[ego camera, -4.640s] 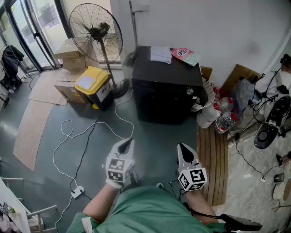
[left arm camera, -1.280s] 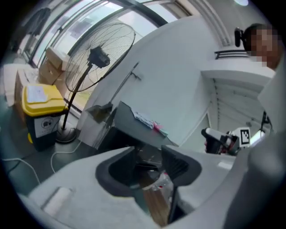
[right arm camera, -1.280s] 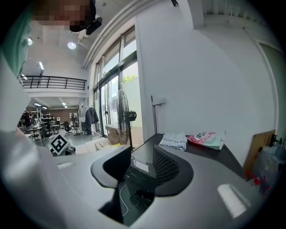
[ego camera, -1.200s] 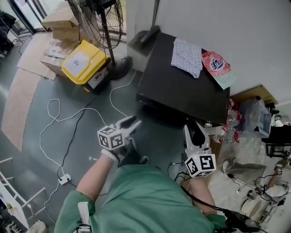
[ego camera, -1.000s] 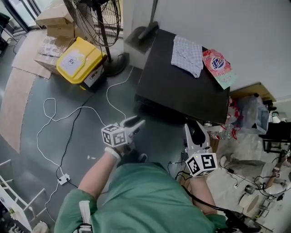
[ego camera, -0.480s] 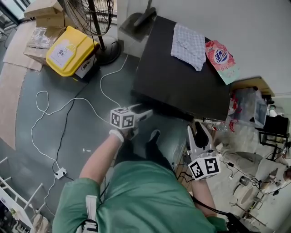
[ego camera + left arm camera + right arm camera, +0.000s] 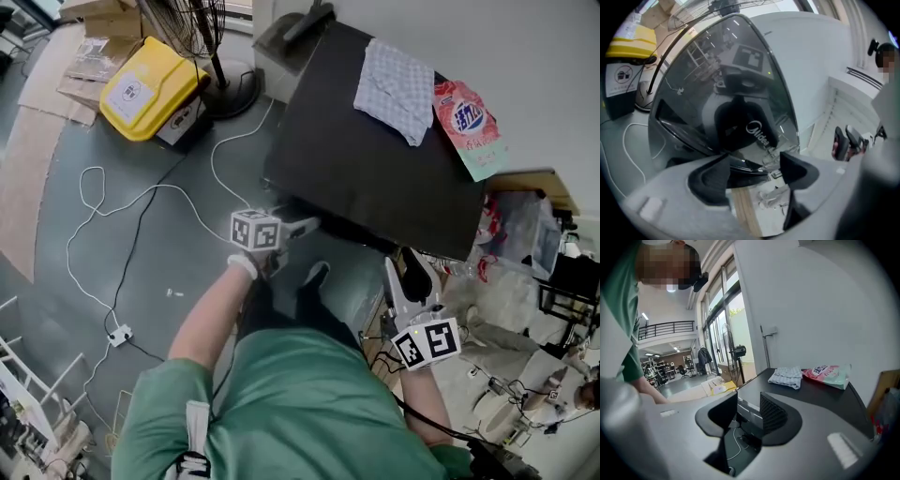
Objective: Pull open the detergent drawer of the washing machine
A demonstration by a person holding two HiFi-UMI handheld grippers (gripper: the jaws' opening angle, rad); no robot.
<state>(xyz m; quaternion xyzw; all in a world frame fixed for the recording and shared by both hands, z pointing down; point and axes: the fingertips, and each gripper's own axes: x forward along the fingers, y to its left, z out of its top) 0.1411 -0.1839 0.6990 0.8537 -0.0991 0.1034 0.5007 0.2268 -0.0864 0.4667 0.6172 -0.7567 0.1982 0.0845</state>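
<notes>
Arms are both stretched toward the black, flat-topped washing machine (image 7: 375,178), which stands against the white wall. In the head view the left forearm reaches well forward. It carries the left gripper (image 7: 305,228) up to the machine's front left corner, just under the edge of the top and pointing a little downward.

The left gripper's jaws have just been opening and stand wide apart. Nothing is pinched between them. The left gripper view (image 7: 754,176) looks past them to the machine's glossy dark round door (image 7: 731,93), very near.

The right gripper (image 7: 412,267) is held closer to the green-shirted body, by the machine's front right corner, and is aimed ahead. Its jaws (image 7: 749,416) are parted by a narrower gap and grip nothing. The machine's upper front edge (image 7: 746,409) shows between them at a distance.

The detergent drawer sits on that front face. From above the overhanging top hides the face, and I cannot pick the drawer out with certainty.

A folded checked cloth (image 7: 398,80) and a pink detergent pouch (image 7: 469,117) lie on the top. A yellow lidded bin (image 7: 150,89) stands well off to the left.
</notes>
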